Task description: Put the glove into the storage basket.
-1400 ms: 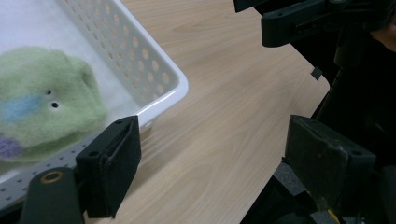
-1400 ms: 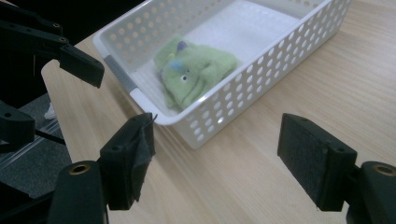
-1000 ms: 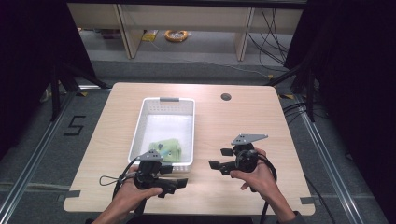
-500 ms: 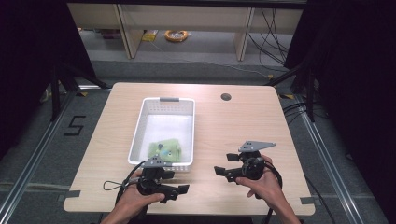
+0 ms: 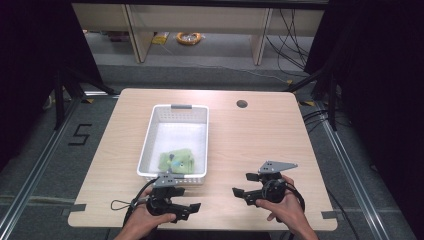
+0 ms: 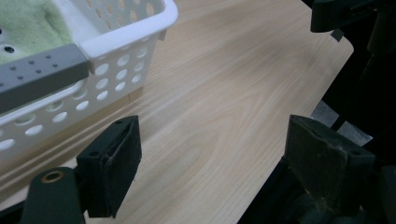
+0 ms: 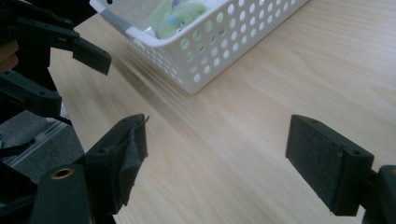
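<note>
Both hands low by the near edge of the table (image 5: 260,135) — job looks finished.
Left gripper (image 5: 192,206) and right gripper (image 5: 241,185) gape wide, empty — the right has just been opening; green cloth (image 5: 176,161) sits in the white basket (image 5: 150,142).

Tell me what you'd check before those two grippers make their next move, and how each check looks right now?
1. Left gripper open with nothing between its pads: ok.
2. Right gripper open and holding nothing: ok; its jaws have just been opening.
3. Green cloth lying inside the white basket, at its near end: ok.
4. Basket standing flat on the table, well inside the edges: ok.
5. The grippers apart from each other: ok, bare wood lies between them.
6. Small things lying on the cloth: cannot tell what they are, too small.
</note>
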